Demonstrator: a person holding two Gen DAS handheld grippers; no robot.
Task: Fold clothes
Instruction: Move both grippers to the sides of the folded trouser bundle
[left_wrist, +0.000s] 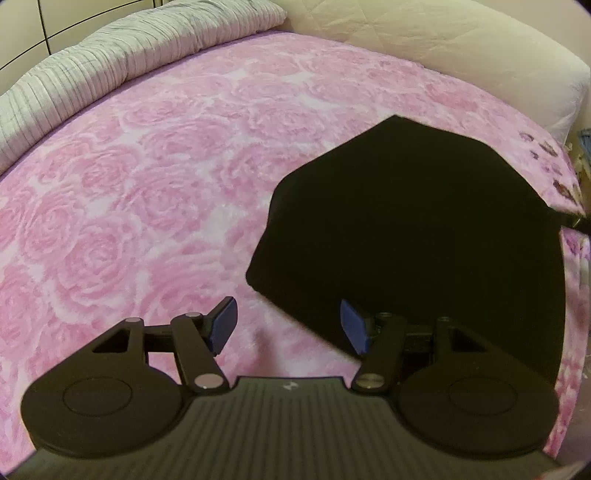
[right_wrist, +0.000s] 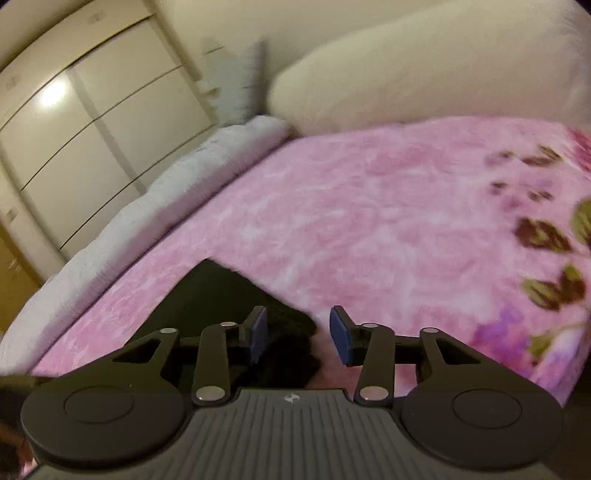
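Observation:
A black garment (left_wrist: 413, 229) lies flat and folded on the pink rose-patterned blanket (left_wrist: 155, 192). My left gripper (left_wrist: 288, 325) is open and empty, hovering over the garment's near left edge, its right pad above the cloth. In the right wrist view, which is blurred, the garment (right_wrist: 221, 295) lies at the lower left. My right gripper (right_wrist: 298, 334) is open and empty above the garment's right corner, holding nothing.
A grey striped bolster (left_wrist: 122, 62) runs along the bed's far left side. A cream quilted cushion (left_wrist: 436, 40) lies at the head. White wardrobe doors (right_wrist: 85, 122) stand beyond the bed. The blanket's right edge (right_wrist: 546, 258) has a leaf print.

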